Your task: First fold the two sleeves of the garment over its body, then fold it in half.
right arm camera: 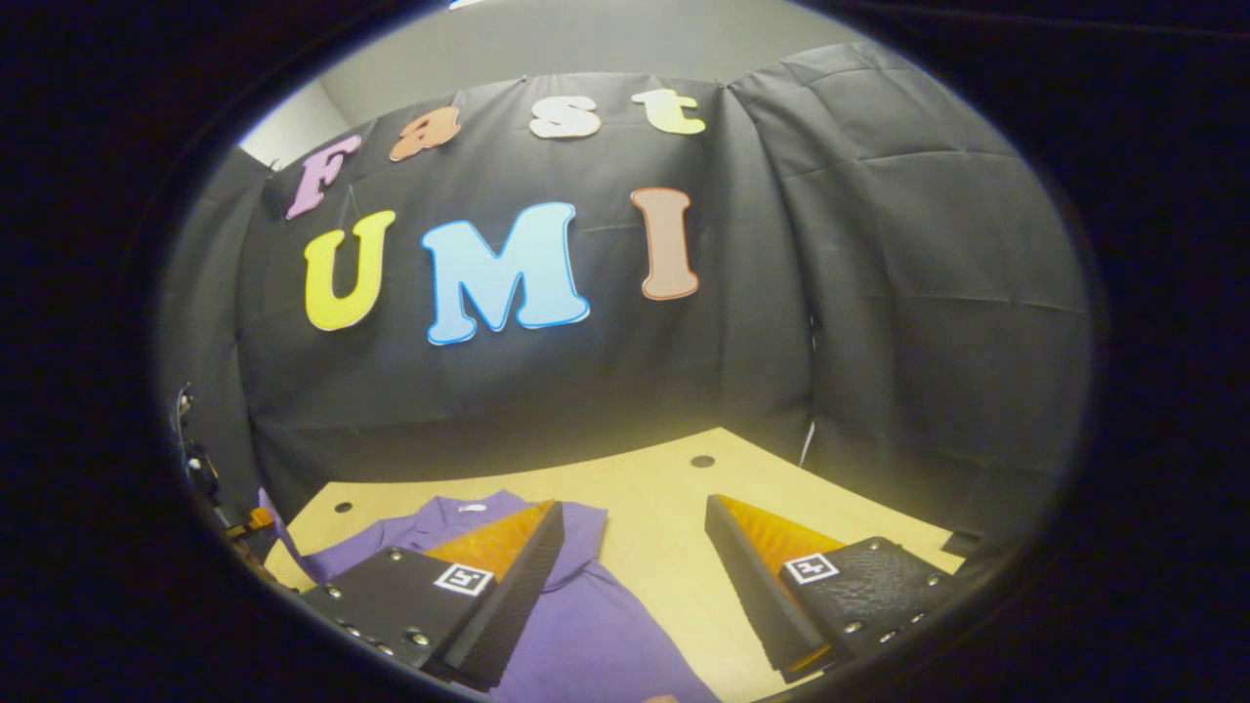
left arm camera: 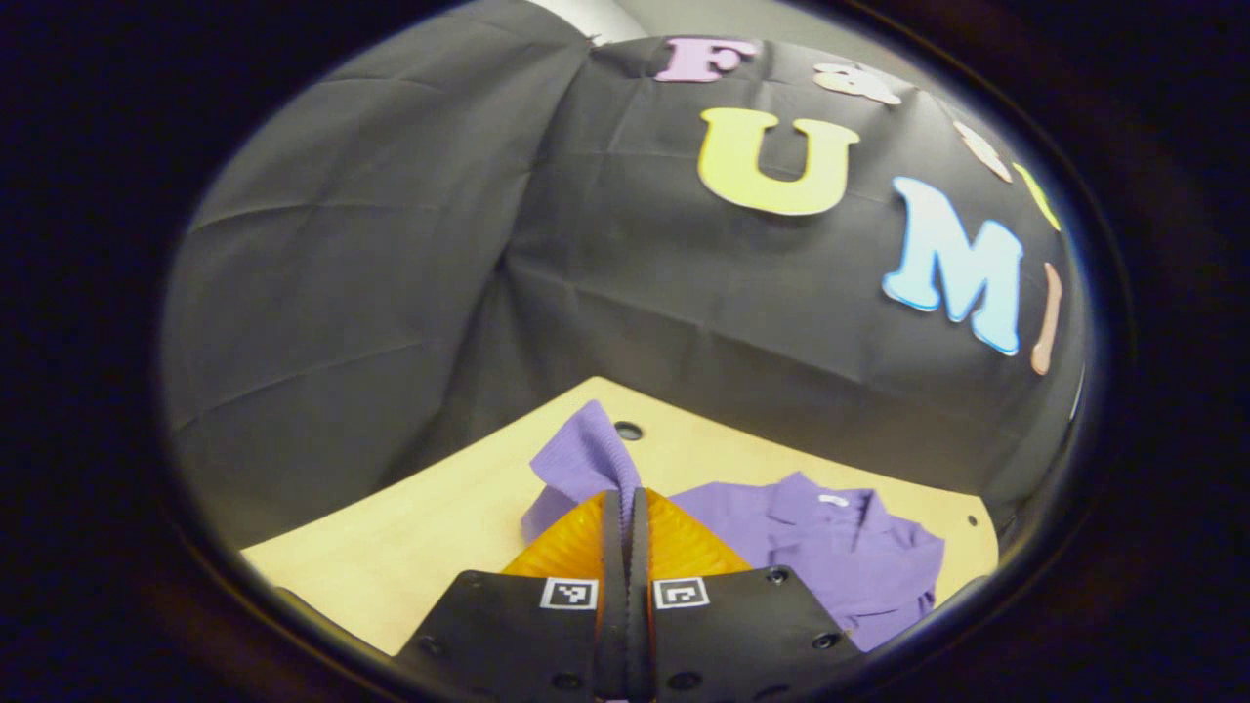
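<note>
A staged recording booth is shown: creased black cloth (right arm camera: 879,293) is hung as walls around a pale wooden bench (right arm camera: 664,508) drilled with holes, a plain grey wall (right arm camera: 547,44) seen above.

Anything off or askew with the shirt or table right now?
Nothing damaged or spilled. The purple shirt lies rumpled on the wooden table, one sleeve lifted, pinched in the shut left gripper, as expected mid-fold. The right gripper is open above the shirt.

purple garment (left arm camera: 830,547) soft matt cloth; table (right arm camera: 664,508) smooth pale wood; wall (left arm camera: 391,293) creased cloth
</note>
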